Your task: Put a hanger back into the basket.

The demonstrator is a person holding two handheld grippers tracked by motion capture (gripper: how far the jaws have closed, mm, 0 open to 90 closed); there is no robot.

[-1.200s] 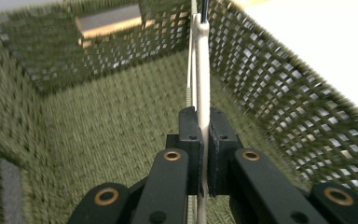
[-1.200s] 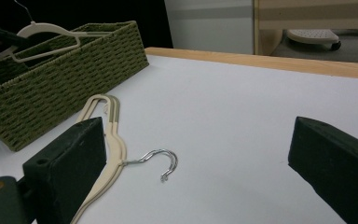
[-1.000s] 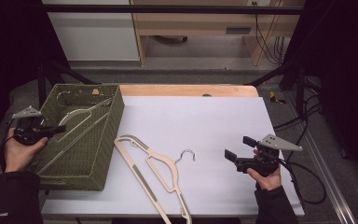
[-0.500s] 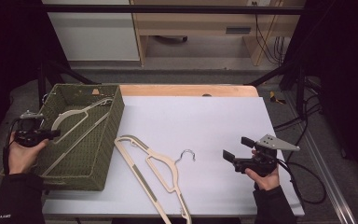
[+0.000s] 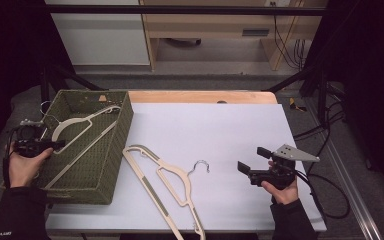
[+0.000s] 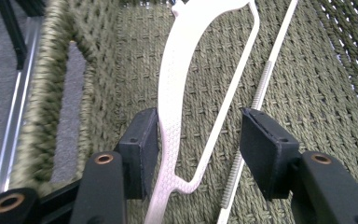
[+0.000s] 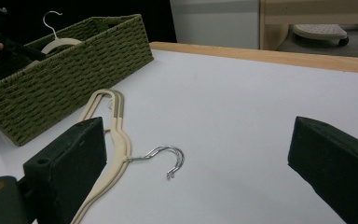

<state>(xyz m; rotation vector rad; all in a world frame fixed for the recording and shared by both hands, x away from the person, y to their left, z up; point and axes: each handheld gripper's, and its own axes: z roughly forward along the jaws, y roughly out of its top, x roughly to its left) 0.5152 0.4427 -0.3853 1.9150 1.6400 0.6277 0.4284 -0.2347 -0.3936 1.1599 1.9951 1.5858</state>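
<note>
Overhead, the hanger (image 5: pixel 82 120) in the basket (image 5: pixel 111 165) runs from 7 to 1 o'clock beside the left gripper (image 5: pixel 55 145); the right gripper (image 5: pixel 252 159), spread empty, has the counter's hangers (image 5: pixel 167 182) at 9 o'clock. Alongside, the left gripper (image 6: pixel 199 149) view shows jaws just opening, the hanger (image 6: pixel 186 74) touching the left pad. Likewise, the right gripper (image 7: pixel 198 158) view places the hook (image 7: pixel 165 156) between its jaws, the hangers (image 7: pixel 105 130) running toward 11.

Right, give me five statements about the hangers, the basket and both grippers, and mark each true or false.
1. A hanger lies inside the woven basket. True.
2. The left gripper is clamped shut on that hanger. False: its jaws have just been opening; the hanger's arm sits between them, beside one pad, the other pad clear of it.
3. A cream hanger with a metal hook lies on the white table. True.
4. The right gripper holds the table hanger. False: its jaws are open and empty.
5. The basket stands at the table's right end. False: it stands at the left.
</note>
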